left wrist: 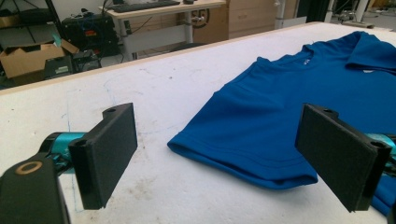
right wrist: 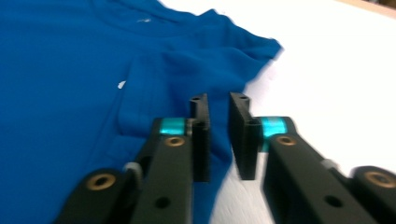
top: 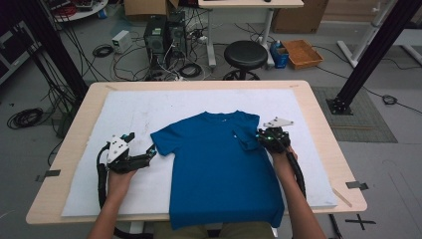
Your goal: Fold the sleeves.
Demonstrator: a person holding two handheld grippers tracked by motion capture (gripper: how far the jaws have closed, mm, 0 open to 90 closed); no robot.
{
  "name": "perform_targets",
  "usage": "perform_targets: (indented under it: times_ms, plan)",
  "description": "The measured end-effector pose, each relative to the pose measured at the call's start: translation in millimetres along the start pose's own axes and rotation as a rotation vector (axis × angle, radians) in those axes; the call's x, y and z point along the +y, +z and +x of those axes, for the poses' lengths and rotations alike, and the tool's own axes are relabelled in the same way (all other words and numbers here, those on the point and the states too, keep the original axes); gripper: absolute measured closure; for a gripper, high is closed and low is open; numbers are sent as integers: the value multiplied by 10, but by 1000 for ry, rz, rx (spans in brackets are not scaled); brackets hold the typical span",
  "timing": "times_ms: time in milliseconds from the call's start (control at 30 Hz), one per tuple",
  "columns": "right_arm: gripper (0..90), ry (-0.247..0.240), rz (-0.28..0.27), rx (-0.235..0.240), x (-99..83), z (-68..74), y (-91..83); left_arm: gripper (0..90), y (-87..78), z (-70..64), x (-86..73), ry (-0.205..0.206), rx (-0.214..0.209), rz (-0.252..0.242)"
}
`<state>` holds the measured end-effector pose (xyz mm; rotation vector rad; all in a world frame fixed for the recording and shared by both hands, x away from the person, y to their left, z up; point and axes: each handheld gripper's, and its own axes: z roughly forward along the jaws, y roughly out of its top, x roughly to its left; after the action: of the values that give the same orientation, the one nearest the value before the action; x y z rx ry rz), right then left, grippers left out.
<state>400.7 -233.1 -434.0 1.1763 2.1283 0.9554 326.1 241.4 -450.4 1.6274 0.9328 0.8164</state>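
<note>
A blue T-shirt (top: 219,164) lies flat, front up, on the white board (top: 124,114), its hem hanging over the near table edge. Its left sleeve (top: 164,142) is spread out; the right sleeve (top: 245,139) is folded in over the chest. My left gripper (top: 143,144) rests on the board just left of the spread sleeve (left wrist: 233,158), and in the left gripper view (left wrist: 222,154) its jaws stand wide apart with nothing between them. My right gripper (top: 260,133) sits at the shirt's right edge by the folded sleeve; its jaws (right wrist: 218,105) show a narrow gap over the shirt (right wrist: 70,70) edge, holding nothing.
The board covers most of a wooden table (top: 64,149). Bare board lies left and right of the shirt. Beyond the far edge stand a black stool (top: 245,55), computers and cables on the floor. Black frame posts (top: 368,59) rise at both sides.
</note>
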Motion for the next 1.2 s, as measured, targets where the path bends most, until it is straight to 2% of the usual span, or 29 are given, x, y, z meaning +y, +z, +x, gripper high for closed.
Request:
perform_targets:
  times_ms: [33,100,133,167,233,267,300,367,400,433,467,533,567,600,633,667,700,733,800,833,867,900,933,967,1000,1033,1067,1133,1200]
  plan:
    - [842,-23,16,-36,57,-1,103,129,1,-6,0,2,0,0]
    - [842,-5,23,-46,79,-22,142,129,1,-9,1,6,3,3]
    - [842,16,37,-33,107,-59,208,129,2,-8,2,6,3,3]
    - [841,37,76,-21,144,-85,359,129,4,-5,1,0,3,0]
    - [836,35,82,-19,151,-75,425,128,2,5,0,-6,0,-1]
    - [704,-16,49,-71,169,-47,505,129,3,6,0,-14,1,-1]
    - [704,-16,49,-71,169,-47,505,129,3,6,0,-14,1,-1]
    - [530,-14,39,-131,182,-55,527,129,1,7,0,-12,-1,-1]
    - [469,51,4,-107,187,-119,484,129,1,6,0,-10,-2,-1]
    - [469,51,4,-107,187,-119,484,129,1,5,0,-7,-4,-1]
    - [455,132,-72,-74,203,-177,346,129,3,1,1,-4,-3,0]
    - [480,140,-91,-55,208,-177,290,129,4,-3,0,-4,-1,1]
    - [593,107,-118,-28,217,-142,153,129,5,-3,0,-2,-1,0]
    - [593,107,-118,-28,217,-142,153,129,5,-3,1,-2,-1,1]
    - [653,82,-113,3,212,-104,101,129,5,-4,1,-1,-1,1]
    - [719,36,-91,23,197,-58,71,129,5,-4,1,-1,-1,2]
    - [793,-13,-26,19,170,4,63,129,5,-3,1,-2,-2,1]
    - [834,-25,43,64,103,46,87,129,5,-2,1,-3,-1,1]
    - [834,-43,98,106,22,71,111,128,5,4,2,-5,-3,2]
    - [834,-43,98,106,22,71,111,129,5,7,2,-7,-5,3]
    - [829,-46,112,130,-23,66,103,129,4,10,2,-10,-5,4]
    - [829,-35,100,136,-23,52,77,129,6,11,2,-13,-5,2]
    - [812,-17,86,162,-16,39,41,129,5,13,2,-16,-8,3]
    - [812,-17,86,162,-16,39,41,129,6,13,2,-16,-8,3]
    - [814,-21,66,209,-8,54,-13,128,7,14,2,-16,-9,3]
    - [817,-36,75,227,-14,75,-15,129,9,13,2,-16,-7,3]
    - [817,-36,75,227,-14,75,-15,129,9,11,3,-15,-6,5]
    - [818,-70,118,222,-52,143,34,129,10,11,3,-8,-7,7]
    - [811,-64,103,227,-65,167,49,129,10,10,4,-8,-7,7]
